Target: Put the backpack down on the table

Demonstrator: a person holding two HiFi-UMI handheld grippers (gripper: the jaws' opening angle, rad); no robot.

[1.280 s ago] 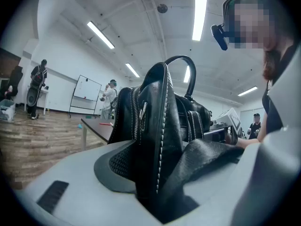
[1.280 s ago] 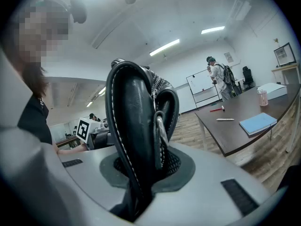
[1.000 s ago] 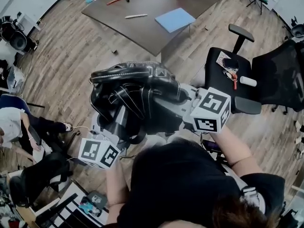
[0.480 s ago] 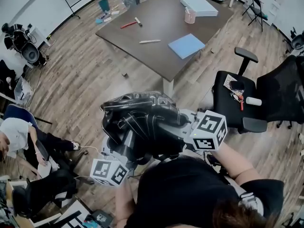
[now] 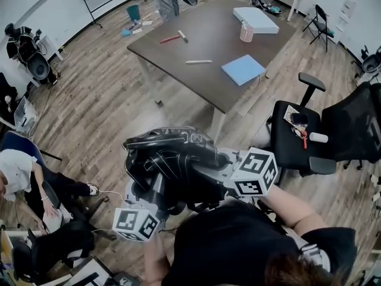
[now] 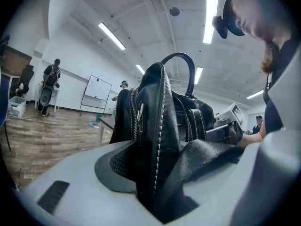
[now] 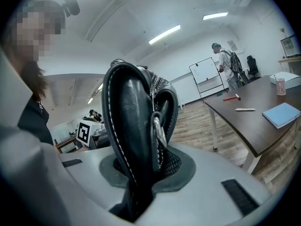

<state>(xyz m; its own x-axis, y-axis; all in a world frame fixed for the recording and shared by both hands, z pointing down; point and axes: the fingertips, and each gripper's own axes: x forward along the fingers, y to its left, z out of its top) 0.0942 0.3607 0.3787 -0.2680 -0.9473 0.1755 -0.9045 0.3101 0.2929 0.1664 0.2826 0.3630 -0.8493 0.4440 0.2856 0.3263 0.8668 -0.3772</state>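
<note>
above the wooden floor (image 5: pixel 101 100), short of the brown table (image 5: pixel 208 37), black leather backpack (image 5: pixel 172 162) held in mid-air, left gripper (image 6: pixel 157 199) clamped on its strap side, right gripper (image 7: pixel 136 197) pinched narrowly on its zippered edge

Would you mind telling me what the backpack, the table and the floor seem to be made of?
The backpack: black leather or an imitation, slightly glossy, going by its sheen and white stitching. The table: dark brown matt top, probably laminate or wood. The floor: wood-look planks with visible seams and grain.
</note>
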